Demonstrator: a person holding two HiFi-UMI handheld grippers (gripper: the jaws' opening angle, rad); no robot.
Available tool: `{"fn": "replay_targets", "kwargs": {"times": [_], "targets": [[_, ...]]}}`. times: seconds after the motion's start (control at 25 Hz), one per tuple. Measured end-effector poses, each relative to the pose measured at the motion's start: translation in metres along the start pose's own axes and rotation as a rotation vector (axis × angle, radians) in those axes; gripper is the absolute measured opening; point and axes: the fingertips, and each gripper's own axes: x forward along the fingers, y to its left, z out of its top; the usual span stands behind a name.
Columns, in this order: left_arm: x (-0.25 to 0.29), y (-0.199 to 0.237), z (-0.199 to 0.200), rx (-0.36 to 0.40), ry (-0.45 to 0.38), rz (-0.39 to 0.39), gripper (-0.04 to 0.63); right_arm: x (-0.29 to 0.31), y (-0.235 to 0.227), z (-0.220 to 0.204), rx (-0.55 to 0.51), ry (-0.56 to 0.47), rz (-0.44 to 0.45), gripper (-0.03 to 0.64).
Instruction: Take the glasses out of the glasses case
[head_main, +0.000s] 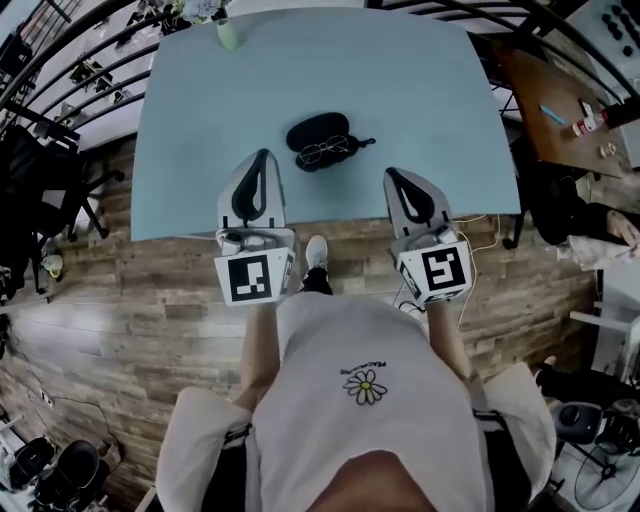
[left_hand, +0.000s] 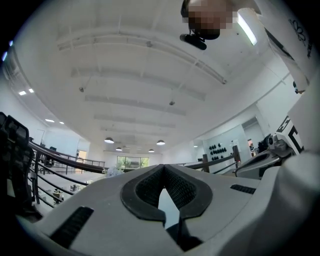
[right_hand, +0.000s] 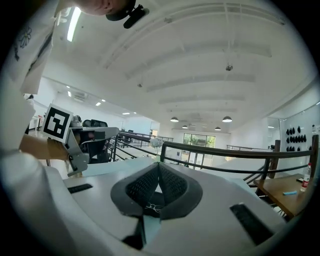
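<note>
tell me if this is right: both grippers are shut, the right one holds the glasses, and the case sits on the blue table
One thing is wrong: the right gripper is shut but holds nothing. The head view shows the glasses lying at the glasses case on the blue table, ahead of both grippers. The left gripper is shut too.

The person holds both grippers out ahead of the torso (head_main: 365, 400), side by side and well apart, each pointing toward the far side. The left gripper (head_main: 262, 156) has its jaws closed tip to tip and holds nothing. The right gripper (head_main: 391, 173) likewise has its jaws pressed together, empty. The left forearm (head_main: 258, 345) and right forearm (head_main: 452, 335) are bare and reach forward behind them.
</note>
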Motion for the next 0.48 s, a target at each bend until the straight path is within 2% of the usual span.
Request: {"fn": "replay_targets", "kwargs": {"times": [0.28,0.48], "targets": [[0.069,0.069,-0.037,-0.027,0.047,0.036,0.017,0.096,-0.024,-0.004,0.006,0.039,-0.025,0.009],[0.097,0.076,-0.058,0.016,0.097,0.017,0.017,0.136,-0.037,-0.006,0.025,0.038,-0.033,0.009]]}}
